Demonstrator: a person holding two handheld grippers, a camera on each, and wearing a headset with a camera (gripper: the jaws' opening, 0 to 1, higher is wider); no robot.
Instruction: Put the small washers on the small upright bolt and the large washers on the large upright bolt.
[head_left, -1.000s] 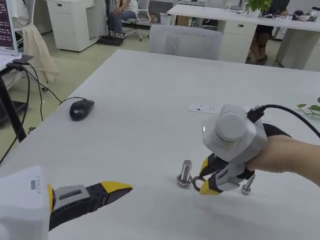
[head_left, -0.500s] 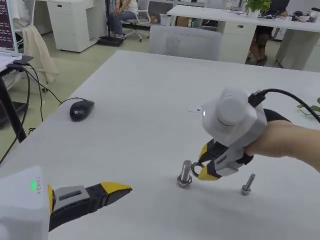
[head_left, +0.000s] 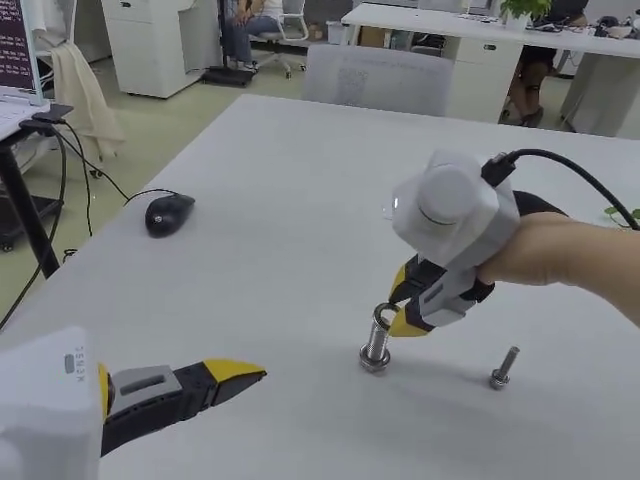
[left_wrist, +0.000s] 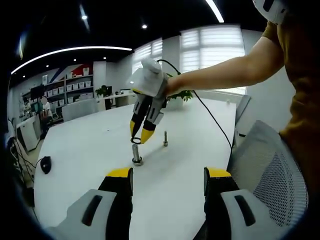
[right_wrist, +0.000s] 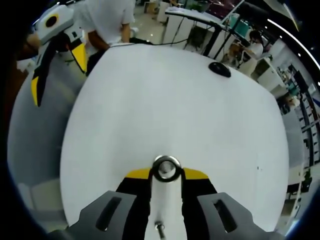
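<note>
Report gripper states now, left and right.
Left gripper: open, empty.
Right gripper: shut on a washer, at the top of the large bolt.

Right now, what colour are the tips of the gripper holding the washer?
Yellow, on the right gripper gripping the washer; clearest in the head view.

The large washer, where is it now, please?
Head view: the large washer sits pinched in the right gripper, just above the large upright bolt.

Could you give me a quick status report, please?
Right tool shut on washer, just above large bolt. Left tool open, held apart. Nothing in the way.
</note>
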